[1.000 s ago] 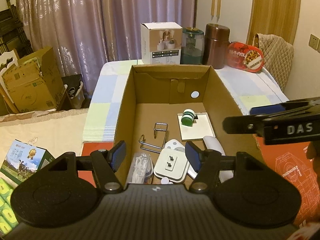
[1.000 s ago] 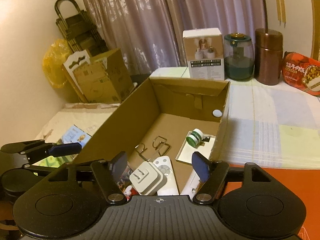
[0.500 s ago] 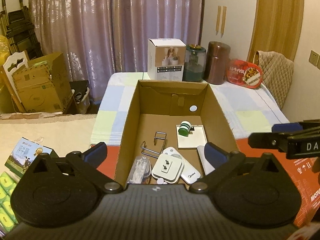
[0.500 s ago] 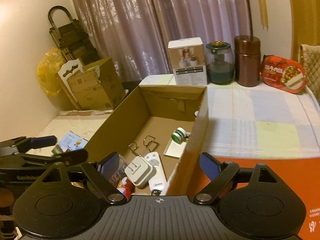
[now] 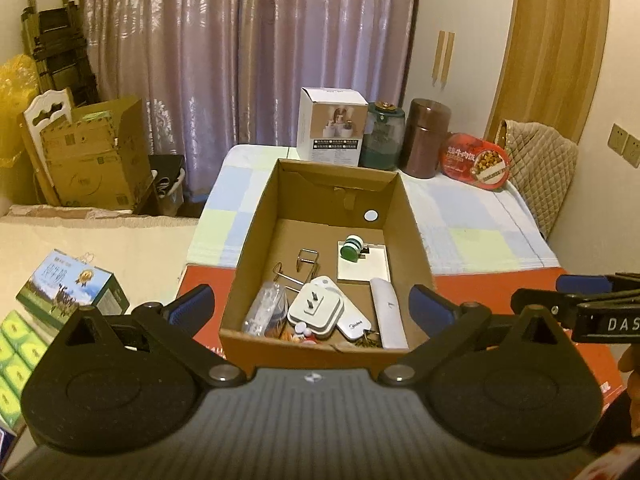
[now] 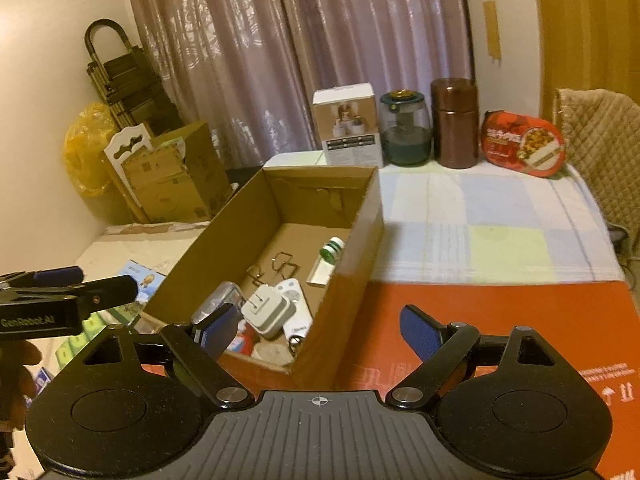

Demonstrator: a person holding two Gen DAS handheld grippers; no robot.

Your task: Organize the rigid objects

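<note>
Now, both tongs are held wide apart w/ nothing gripped. The left tongs (image 5: 312, 308) are hung just short of the cardboard box (image 5: 256, 236); in it, a metal clip (image 5: 300, 268) lies at 10 o'clock, a white plug adapter (image 5: 316, 310) at 6, a green-capped bottle (image 5: 352, 246) at 1. The right tongs (image 6: 318, 330) straddle the box's right wall. Probably the box is done; it should be gripped by opp. walls, evenly, kept level.

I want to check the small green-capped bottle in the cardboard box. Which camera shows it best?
The left wrist view: the green-capped bottle lies unobstructed on a white tray. In the right wrist view the box wall crowds it.
</note>
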